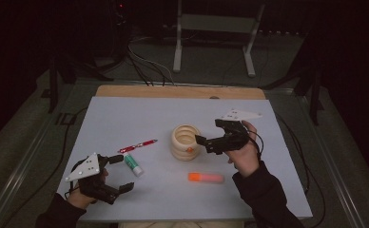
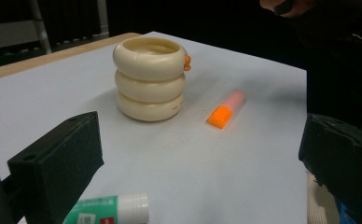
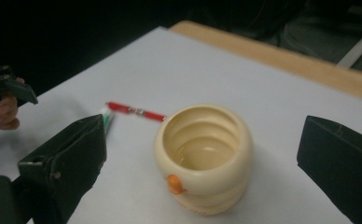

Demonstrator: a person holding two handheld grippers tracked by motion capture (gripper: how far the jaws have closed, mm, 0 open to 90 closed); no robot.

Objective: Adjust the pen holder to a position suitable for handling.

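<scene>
A cream cup [image 1: 185, 141] made of stacked rings stands upright mid-table and is empty inside [image 3: 202, 149]; a small orange knob [image 3: 174, 183] sticks out of its side. My right gripper [image 1: 210, 131] hovers just right of it, open, its black fingers [image 3: 67, 161] spread wide with the cup ahead between them and untouched. An orange marker [image 1: 206, 177] lies in front of the cup. My left gripper [image 1: 122, 173] rests open at the front left with nothing in it. A glue stick [image 1: 133, 164] with a green label lies beside its far jaw, and a red pen [image 1: 138, 145] lies just beyond.
The pale sheet [image 1: 125, 118] covers a wooden table whose bare edge [image 1: 173, 91] shows at the far side. Beyond it stand a white frame [image 1: 211, 28] and floor cables [image 1: 144, 66]. Open sheet lies at the far left and far right.
</scene>
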